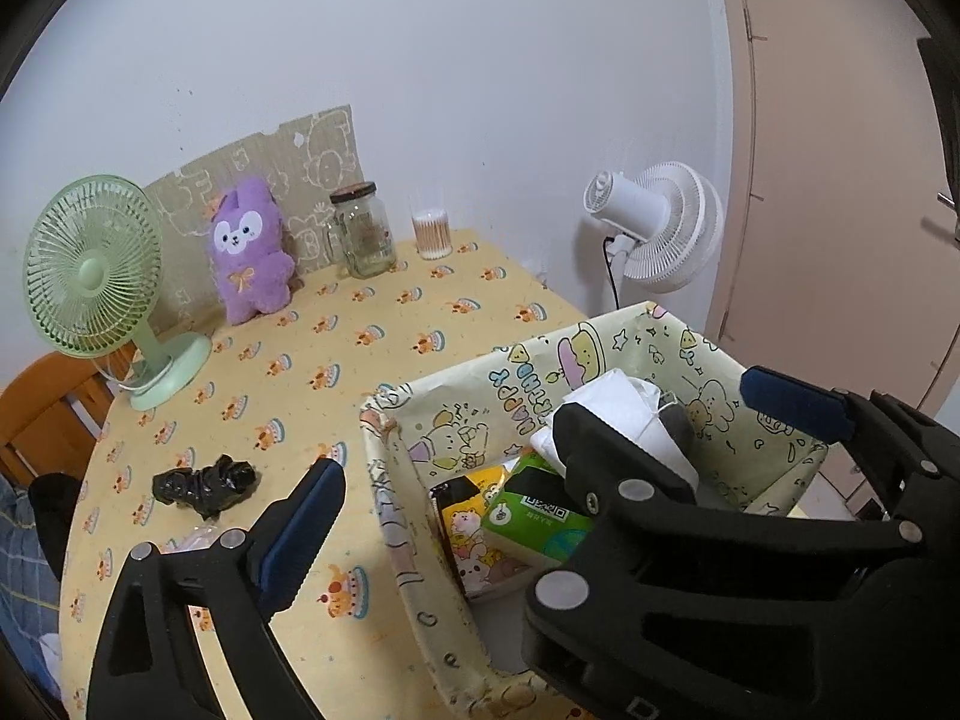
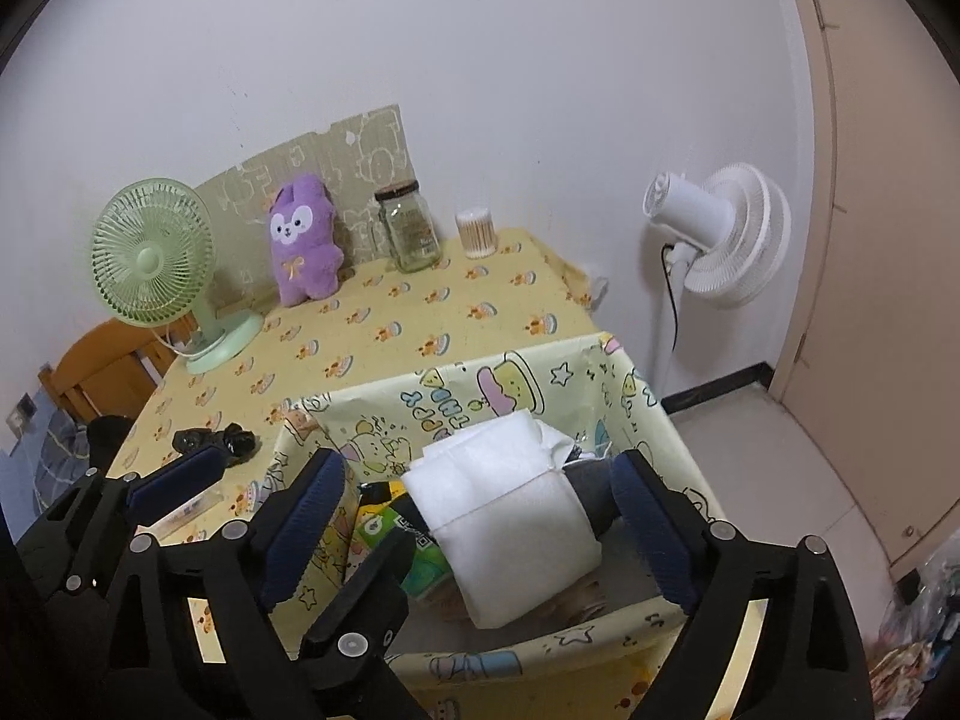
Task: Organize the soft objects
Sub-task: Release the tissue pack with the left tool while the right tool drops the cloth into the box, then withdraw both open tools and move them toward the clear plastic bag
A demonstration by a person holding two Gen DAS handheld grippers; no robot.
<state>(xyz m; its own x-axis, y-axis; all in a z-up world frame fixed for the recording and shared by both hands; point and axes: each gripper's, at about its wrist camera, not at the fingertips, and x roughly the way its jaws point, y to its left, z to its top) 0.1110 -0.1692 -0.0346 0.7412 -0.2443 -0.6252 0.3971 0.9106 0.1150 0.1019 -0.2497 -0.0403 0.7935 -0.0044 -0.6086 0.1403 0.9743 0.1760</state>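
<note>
Resting in the fabric bin point(image 2: 624, 384), the white folded cloth point(image 2: 510, 510) lies on top of the other contents, draped over a green tissue pack point(image 2: 414, 546) and with a dark grey roll point(image 2: 591, 489) tucked against its far side. Both grippers stand with jaws spread wide and hold nothing: the right gripper point(image 2: 480, 528) straddles the cloth without its blue pads pressing on it, and the left gripper point(image 1: 564, 450) hangs over the bin's near-left wall, one finger outside the bin and one over its contents. Judged as soft goods, the cloth should be light, limp and compressible; it will sag and may unfold if lifted by a loose corner, so the best hold is across the thick folded middle, where several layers bunch between the pads. The green pack and the yellow pack point(image 1: 465, 531) beside it, inside the bin, look lightly filled and film-wrapped, hence somewhat slippery; a grip across the short width is advisable. Left of the bin on the tablecloth point(image 1: 384, 312) lies a crumpled black bag point(image 1: 204, 483), very light and thin, best pinched at its bunched centre. Well behind the bin, against the wall, the purple plush point(image 1: 249, 249) stands upright; it is soft and springy, and the torso offers the surest purchase. A glass jar point(image 1: 363, 228) just beside the plush is fragile and calls for care.
</note>
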